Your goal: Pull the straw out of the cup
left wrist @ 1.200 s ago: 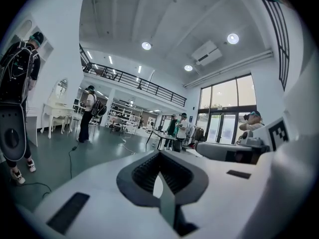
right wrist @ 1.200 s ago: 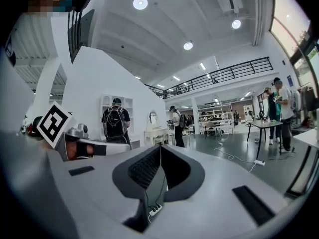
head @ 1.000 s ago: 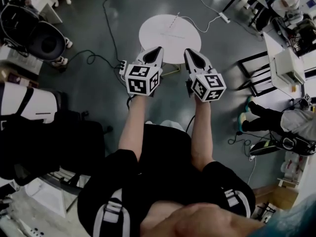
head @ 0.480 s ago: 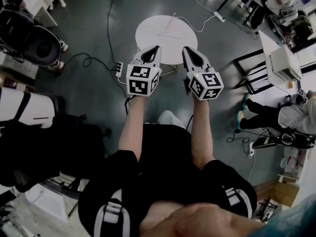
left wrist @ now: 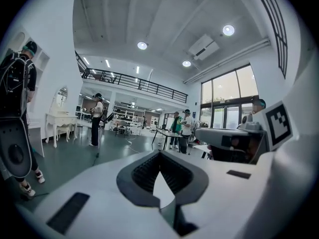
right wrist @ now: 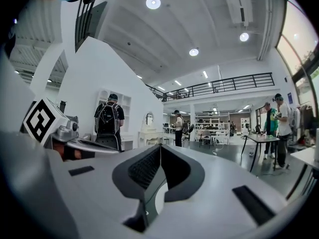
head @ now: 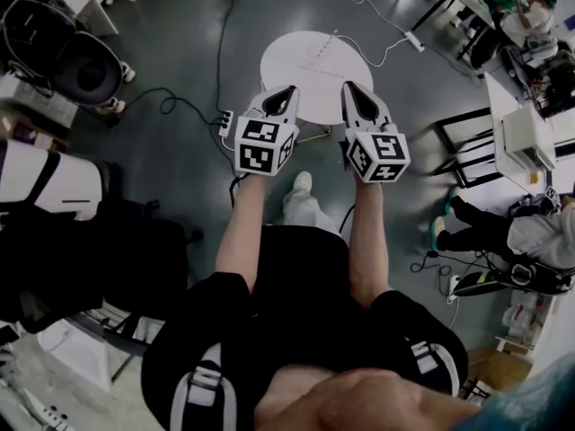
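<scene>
We are in a big open lab or workshop hall. Overhead we see a high concrete ceiling (left wrist: 114,14) with round lights (left wrist: 142,45) and a railed gallery (left wrist: 129,81), and tall windows (left wrist: 227,101) fill one wall. The grey floor (head: 180,61) carries loose cables (head: 225,25) and a power strip (head: 414,41). Surfaces (head: 526,137) loaded with equipment line one side, and people (right wrist: 108,121), some wearing backpacks, stand about.

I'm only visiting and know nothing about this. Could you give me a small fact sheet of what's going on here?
Setting: large hall, person standing
Left hand-held gripper: shut, empty
Right hand-held gripper: shut, empty
Round white table: ahead of both, lower down
On table: thin straw-like stick, lying flat
Cup: none seen
</scene>
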The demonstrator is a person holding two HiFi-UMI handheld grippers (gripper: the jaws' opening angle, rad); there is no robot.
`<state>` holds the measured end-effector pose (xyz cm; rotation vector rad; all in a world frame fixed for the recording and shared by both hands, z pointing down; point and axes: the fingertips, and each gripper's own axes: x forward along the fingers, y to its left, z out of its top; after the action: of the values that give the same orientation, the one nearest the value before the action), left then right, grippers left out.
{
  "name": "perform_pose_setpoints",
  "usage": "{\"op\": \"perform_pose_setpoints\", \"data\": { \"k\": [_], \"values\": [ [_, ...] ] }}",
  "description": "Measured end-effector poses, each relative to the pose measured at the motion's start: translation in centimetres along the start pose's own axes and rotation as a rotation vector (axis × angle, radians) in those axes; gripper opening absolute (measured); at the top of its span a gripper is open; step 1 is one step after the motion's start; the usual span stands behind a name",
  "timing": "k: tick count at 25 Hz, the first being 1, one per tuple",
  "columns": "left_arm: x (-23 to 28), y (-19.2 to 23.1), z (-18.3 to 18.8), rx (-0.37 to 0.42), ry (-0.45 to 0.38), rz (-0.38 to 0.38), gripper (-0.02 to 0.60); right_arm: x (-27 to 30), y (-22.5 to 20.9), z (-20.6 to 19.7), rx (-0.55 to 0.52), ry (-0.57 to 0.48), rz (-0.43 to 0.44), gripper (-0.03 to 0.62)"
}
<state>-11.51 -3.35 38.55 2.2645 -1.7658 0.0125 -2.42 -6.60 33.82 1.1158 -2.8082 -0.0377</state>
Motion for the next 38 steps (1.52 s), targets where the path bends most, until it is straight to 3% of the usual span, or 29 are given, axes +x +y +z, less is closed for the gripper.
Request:
{"op": "perform_pose_setpoints", "data": {
  "k": [6, 15, 19, 30, 38],
  "values": [
    [0.8, 3.3, -0.5, -0.008, 0.023, 0.096, 0.008, 2.7, 0.3, -1.4, 0.004, 0.038, 0.056, 0.021],
    [5.2, 4.3, -2.0, -0.054, 0.064, 0.085, 0.008, 5.8, -2.7, -3.1, 0.047, 0.081, 0.068, 0.022],
    [7.3, 5.2, -2.5, -0.079, 0.055, 0.095, 0.008, 7.3, -3.7, -4.1, 0.012, 0.118, 0.066, 0.021],
    [15.8, 4.4, -1.6, -0.086, 0.077, 0.068, 0.008, 10.1, -11.7, -5.6, 0.068, 0.146, 0.025, 0.021],
    [22.2, 3.1, -1.3, -0.045, 0.106, 0.034, 0.008, 11.9, -18.0, -6.7, 0.113, 0.133, -0.01, 0.022]
  ]
}}
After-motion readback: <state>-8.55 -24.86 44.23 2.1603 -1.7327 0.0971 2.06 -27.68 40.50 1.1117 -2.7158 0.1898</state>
